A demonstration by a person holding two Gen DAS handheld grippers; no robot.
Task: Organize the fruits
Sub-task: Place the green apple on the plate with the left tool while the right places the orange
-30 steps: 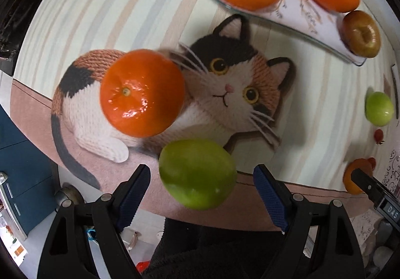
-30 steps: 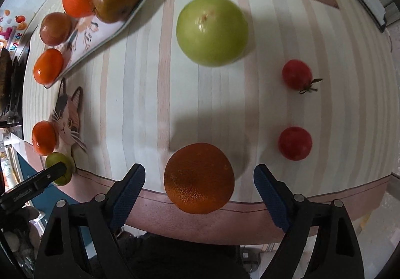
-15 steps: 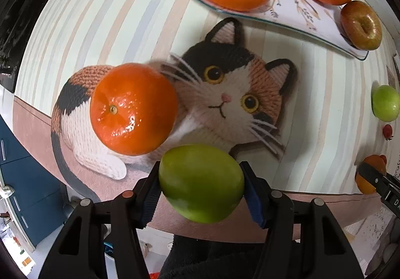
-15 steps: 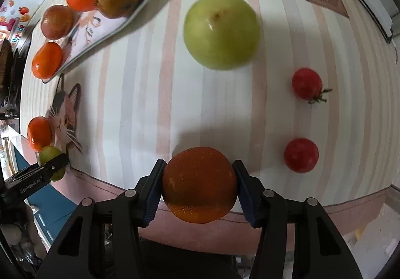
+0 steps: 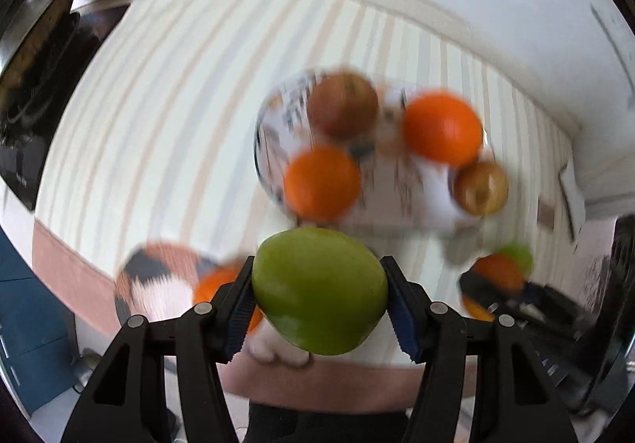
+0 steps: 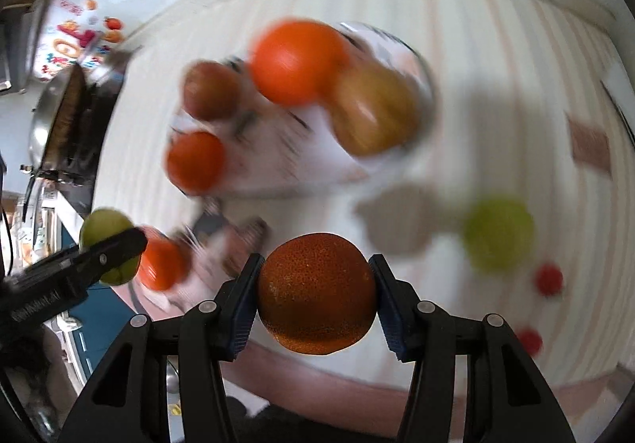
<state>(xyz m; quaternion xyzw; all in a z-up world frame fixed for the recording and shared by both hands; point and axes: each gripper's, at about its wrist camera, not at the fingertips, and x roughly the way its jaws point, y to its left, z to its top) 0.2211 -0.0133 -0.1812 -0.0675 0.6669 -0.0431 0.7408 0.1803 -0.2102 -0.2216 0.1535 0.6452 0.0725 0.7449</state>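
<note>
Jaws part-closed: left gripper (image 5: 319, 304) clamped on green fruit (image 5: 319, 290), right gripper (image 6: 315, 296) on dark orange (image 6: 316, 293). Both held clear above striped surface (image 5: 158, 125), prob. for carrying to far plate (image 6: 274, 161), already fruit-loaded.

The right claw (image 6: 316, 294) clamps a dark orange (image 6: 316, 293) between its blue pads, above the striped tabletop (image 6: 496, 58). Beyond the orange lies a blurred plate (image 6: 278, 161) carrying two oranges and two brownish fruits. Right of the orange sit a green fruit (image 6: 498, 234) and two small red ones. Left of it, the left claw (image 6: 107, 258) grips a green fruit (image 6: 104, 229).
</note>
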